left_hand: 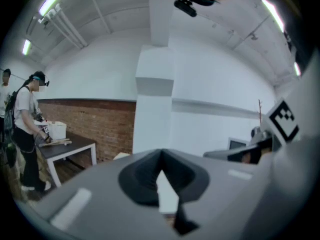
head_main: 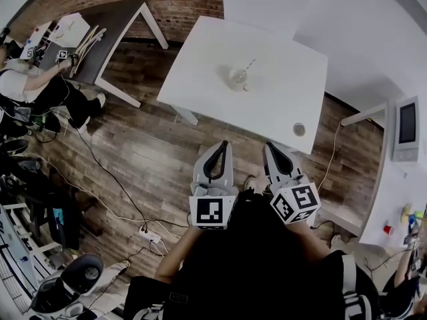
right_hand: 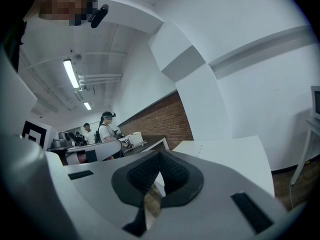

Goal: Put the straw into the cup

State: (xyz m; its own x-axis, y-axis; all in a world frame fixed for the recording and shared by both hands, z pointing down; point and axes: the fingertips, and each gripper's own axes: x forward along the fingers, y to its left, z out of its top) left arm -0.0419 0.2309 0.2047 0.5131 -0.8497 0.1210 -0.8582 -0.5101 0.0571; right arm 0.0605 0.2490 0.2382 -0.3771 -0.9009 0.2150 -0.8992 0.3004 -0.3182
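Note:
On the white table [head_main: 200,65] stands a clear cup [head_main: 237,79]. A thin straw [head_main: 249,65] slants up and to the right from its rim. Both grippers hang over the wooden floor, short of the table's near edge and well apart from the cup. My left gripper [head_main: 221,145] [left_hand: 161,153] has its jaws closed tip to tip with nothing between them. My right gripper [head_main: 269,147] [right_hand: 160,154] is shut and empty as well. Neither gripper view shows the cup or the straw; the right gripper view catches the white table [right_hand: 225,154].
A small round object [head_main: 299,129] lies near the table's near right corner. A dark table [head_main: 117,29] and a person [head_main: 30,82] are at the far left. Cables and a power strip [head_main: 148,234] run over the floor. A monitor [head_main: 405,129] stands at the right.

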